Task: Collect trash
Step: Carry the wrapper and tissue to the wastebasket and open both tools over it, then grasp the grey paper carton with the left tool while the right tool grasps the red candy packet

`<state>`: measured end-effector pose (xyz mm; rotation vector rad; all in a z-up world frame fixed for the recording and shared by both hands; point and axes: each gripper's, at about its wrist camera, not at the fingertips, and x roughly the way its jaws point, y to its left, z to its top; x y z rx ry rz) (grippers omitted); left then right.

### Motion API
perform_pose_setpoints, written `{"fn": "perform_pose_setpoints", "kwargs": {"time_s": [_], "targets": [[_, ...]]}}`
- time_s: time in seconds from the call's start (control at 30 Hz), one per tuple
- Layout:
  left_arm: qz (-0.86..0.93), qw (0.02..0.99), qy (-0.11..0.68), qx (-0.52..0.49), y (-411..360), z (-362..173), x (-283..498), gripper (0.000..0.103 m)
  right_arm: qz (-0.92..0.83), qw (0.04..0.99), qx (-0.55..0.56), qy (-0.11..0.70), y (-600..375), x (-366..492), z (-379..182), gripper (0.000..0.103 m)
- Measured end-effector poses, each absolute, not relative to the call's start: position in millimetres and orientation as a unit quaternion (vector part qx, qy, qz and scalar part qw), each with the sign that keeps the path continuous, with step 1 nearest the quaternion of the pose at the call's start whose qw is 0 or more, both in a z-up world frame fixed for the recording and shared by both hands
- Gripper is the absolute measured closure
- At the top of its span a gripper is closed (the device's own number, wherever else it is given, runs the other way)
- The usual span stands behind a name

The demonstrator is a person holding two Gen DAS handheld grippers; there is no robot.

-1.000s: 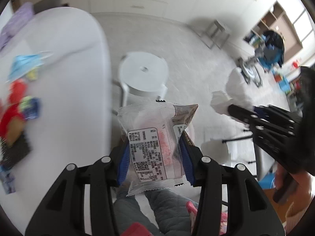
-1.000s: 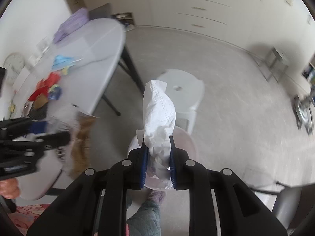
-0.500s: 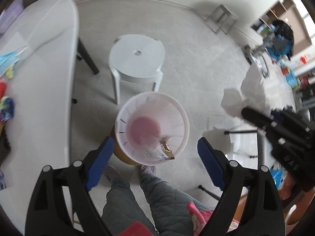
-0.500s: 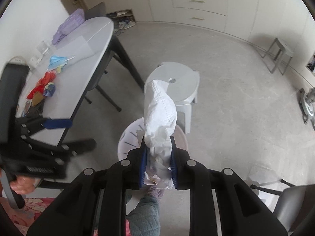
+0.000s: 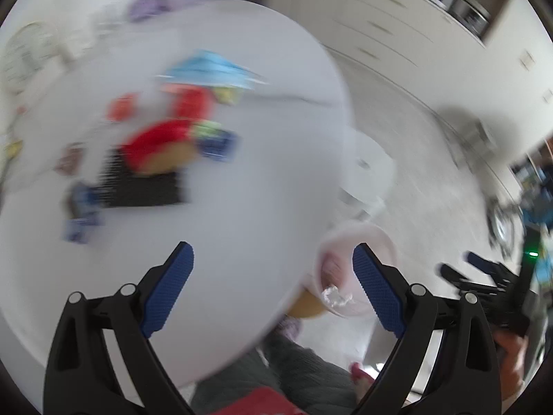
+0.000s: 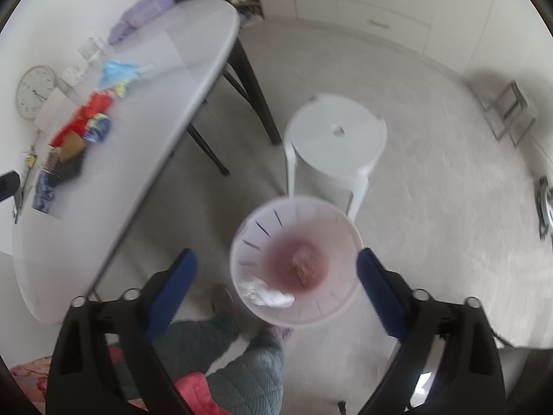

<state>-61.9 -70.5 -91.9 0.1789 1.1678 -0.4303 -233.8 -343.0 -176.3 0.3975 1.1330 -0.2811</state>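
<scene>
A pale pink bin (image 6: 257, 223) stands on the floor beside the white table (image 6: 145, 145). Directly above it my right gripper (image 6: 276, 254) is opening its jaws, with nothing between them. A crumpled white tissue (image 6: 266, 295) and a snack packet (image 6: 306, 266) lie inside the bin. In the blurred left wrist view my left gripper (image 5: 271, 252) hangs over the table (image 5: 235, 214), jaws widening and empty. Ahead of it lies a pile of trash: a red wrapper (image 5: 157, 141), a blue face mask (image 5: 211, 69) and a black item (image 5: 138, 186). The bin (image 5: 366, 233) and right gripper (image 5: 484, 276) show at lower right.
A white round stool (image 6: 335, 135) stands just beyond the bin. The person's legs (image 6: 255, 356) are below the grippers. On the table's far end are a purple bag (image 6: 145, 7) and a clock (image 6: 34, 91). Black table legs (image 6: 252, 86) slant beside the stool.
The left gripper let the snack packet fall into the bin, then swung left over the table. The right gripper opened and the tissue dropped into the bin.
</scene>
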Motion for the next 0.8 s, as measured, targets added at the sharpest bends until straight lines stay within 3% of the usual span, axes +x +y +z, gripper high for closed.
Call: {"fn": "perform_pose_setpoints", "kwargs": {"time_s": [0.17,0.33,0.6,0.8], "targets": [[-0.125,0.837,0.529,0.063,12.5,-84.1,-26.8,0.011,-0.087,0.847,0.189,0.489,-306.1,-188.6,-131.2,0.004],[-0.057,0.841,0.538,0.027,88.2,-109.5,17.9,0.011,-0.045,0.866,0.179,0.464,-257.0,-131.6,-95.6,0.003],[-0.058,0.819,0.57,0.024,119.5,-163.5,68.3,0.011,0.01,0.873,0.127,0.47,-173.4,-52.1,-81.8,0.003],[-0.081,0.798,0.597,0.023,120.7,-191.8,89.3,0.022,0.018,0.863,0.114,0.491,-139.5,-22.0,-89.0,0.003]]}}
